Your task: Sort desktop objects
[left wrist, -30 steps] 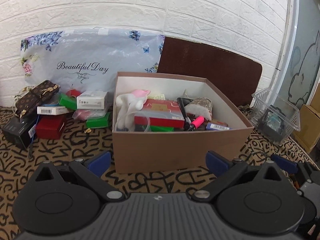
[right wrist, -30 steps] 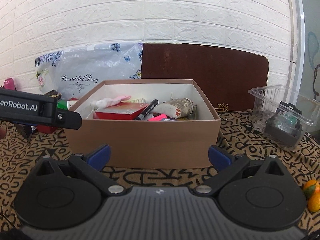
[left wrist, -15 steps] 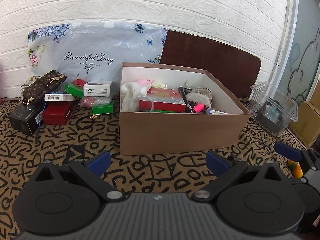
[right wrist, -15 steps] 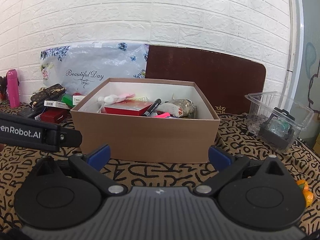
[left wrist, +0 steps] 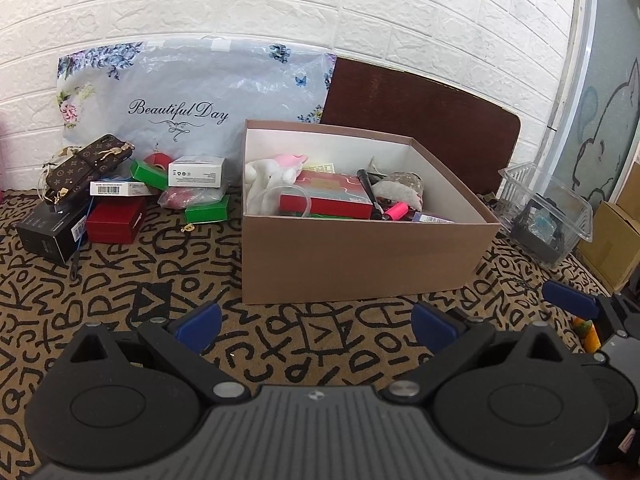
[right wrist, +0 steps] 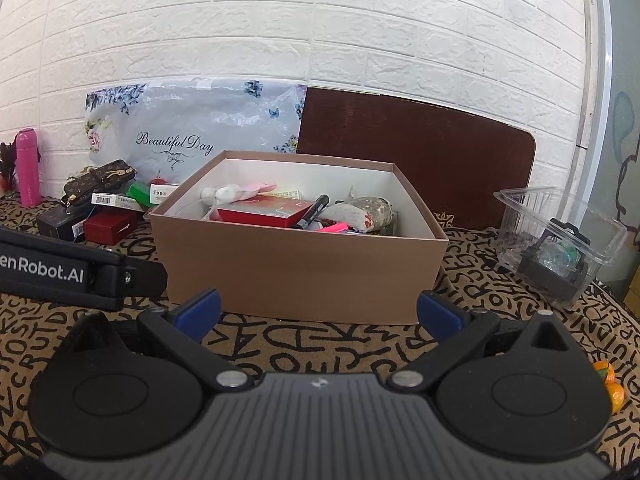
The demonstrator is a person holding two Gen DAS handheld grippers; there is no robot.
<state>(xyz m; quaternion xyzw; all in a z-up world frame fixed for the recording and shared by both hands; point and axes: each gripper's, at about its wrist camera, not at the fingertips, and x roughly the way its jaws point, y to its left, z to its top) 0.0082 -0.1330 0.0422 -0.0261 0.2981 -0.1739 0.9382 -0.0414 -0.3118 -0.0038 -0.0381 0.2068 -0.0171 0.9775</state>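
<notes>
We find the left gripper (left wrist: pixel 316 320) and right gripper (right wrist: pixel 318 310) spread wide, empty, short of the brown cardboard box (left wrist: pixel 360 256); loose boxes (left wrist: pixel 116 222) cluster toward the tablecloth's (left wrist: pixel 120 280) back-left edge. We advise approaching one item squarely.

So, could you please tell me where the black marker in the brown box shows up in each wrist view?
Left wrist view: the black marker lies right of centre, in the brown box, just right of the red box.
Right wrist view: it sits at centre, leaning on that red box's right edge.
Shared landmark: the pink highlighter beside the marker's lower end.
</notes>
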